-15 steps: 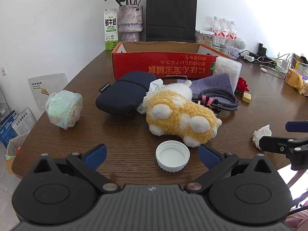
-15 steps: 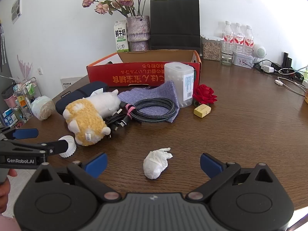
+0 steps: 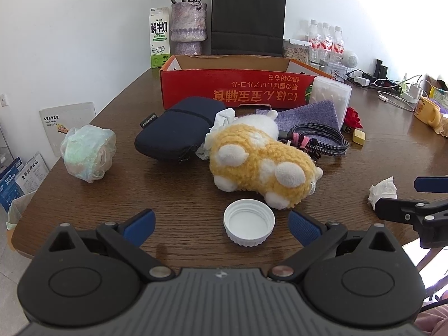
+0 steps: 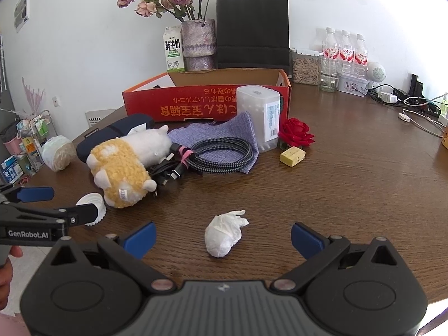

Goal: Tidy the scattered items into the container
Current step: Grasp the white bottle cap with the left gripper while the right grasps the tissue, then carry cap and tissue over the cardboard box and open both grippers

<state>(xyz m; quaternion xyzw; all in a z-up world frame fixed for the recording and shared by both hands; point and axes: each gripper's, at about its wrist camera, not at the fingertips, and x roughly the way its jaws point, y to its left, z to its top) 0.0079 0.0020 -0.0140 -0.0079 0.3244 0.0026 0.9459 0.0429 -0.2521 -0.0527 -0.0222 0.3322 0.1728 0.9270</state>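
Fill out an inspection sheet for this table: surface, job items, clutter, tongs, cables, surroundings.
Surface: brown wooden table, no spills seen.
Job's things: red cardboard box open at the back; plush toy, white jar lid, crumpled tissue, navy pouch, purple cloth, cotton swab box, red rose, yellow eraser and wrapped bundle all outside it.
Clutter: milk carton, flower vase, black paper bag, water bottles.
Tongs: left tongs open around the lid; right tongs open around the tissue.
Cables: braided cable coil on the cloth; chargers at far right.
Surroundings: white wall.
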